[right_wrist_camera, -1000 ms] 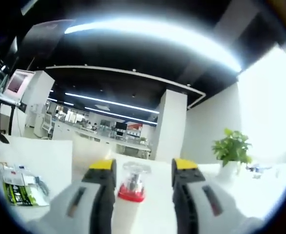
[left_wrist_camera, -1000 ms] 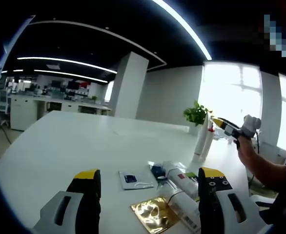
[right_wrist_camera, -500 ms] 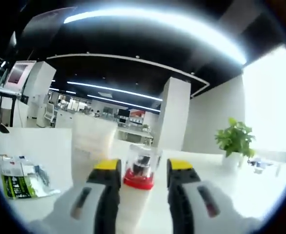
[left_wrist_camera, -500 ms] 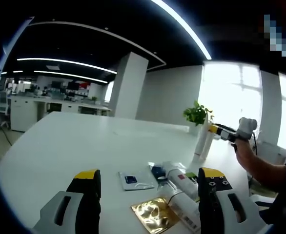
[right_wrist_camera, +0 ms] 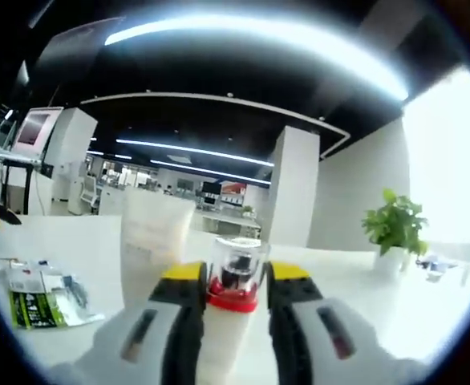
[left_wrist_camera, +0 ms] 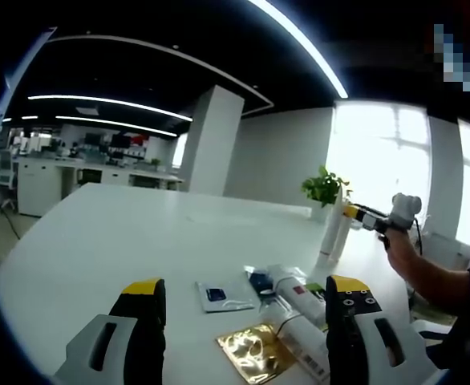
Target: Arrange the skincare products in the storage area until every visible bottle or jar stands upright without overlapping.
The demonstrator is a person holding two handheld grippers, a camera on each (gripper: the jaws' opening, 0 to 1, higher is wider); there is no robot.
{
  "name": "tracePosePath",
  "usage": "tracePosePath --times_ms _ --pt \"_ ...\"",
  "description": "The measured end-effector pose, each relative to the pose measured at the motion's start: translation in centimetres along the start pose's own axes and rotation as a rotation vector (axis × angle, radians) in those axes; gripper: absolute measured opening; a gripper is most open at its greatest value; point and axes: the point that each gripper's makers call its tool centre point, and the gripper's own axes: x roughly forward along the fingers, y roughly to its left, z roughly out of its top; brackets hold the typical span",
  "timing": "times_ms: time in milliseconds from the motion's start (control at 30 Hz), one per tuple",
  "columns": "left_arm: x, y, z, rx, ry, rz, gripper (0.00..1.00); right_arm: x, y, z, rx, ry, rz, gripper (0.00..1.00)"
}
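Ahead of the left tool (left_wrist_camera: 239,321), whose jaws stand spread and empty, flat sachets (left_wrist_camera: 223,294) and lying tubes (left_wrist_camera: 299,309) crowd together on the counter (left_wrist_camera: 123,233): soft, light things that would likely slip if squeezed hard, best taken across the stiffer cap end. The right tool (right_wrist_camera: 227,309) pinches a tall white bottle (right_wrist_camera: 223,337) just below its red collar and clear cap (smooth plastic, probably top-heavy when nearly empty). A second white bottle (right_wrist_camera: 151,228) stands just beyond. The counter is glossy white and level; an open office with a potted plant (right_wrist_camera: 395,228) lies beyond.
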Motion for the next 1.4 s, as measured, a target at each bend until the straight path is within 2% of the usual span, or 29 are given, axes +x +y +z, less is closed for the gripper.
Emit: tracePosePath --times_ms 200,400,733,1133,1267,1400 --pt "0.0 0.0 -0.1 -0.004 0.001 0.000 0.83 0.1 -0.1 -0.1 0.018 -0.008 0.028 0.29" --pt "-0.1 0.1 -0.2 -0.005 -0.001 0.004 0.83 0.1 0.5 0.0 0.071 -0.044 0.101 0.28" --pt "-0.2 0.2 -0.1 -0.006 -0.004 0.004 0.83 0.8 0.0 -0.5 0.090 -0.054 0.148 0.28" --pt "-0.2 0.3 -0.3 -0.006 0.000 0.006 0.83 0.9 0.0 -0.7 0.086 -0.055 0.154 0.28" --pt "-0.3 0.4 -0.2 -0.008 -0.003 0.009 0.83 0.9 0.0 -1.1 0.084 -0.044 0.143 0.35" --pt "-0.2 0.4 -0.2 -0.008 -0.001 0.008 0.83 0.7 0.3 -1.5 0.079 -0.031 0.150 0.35"
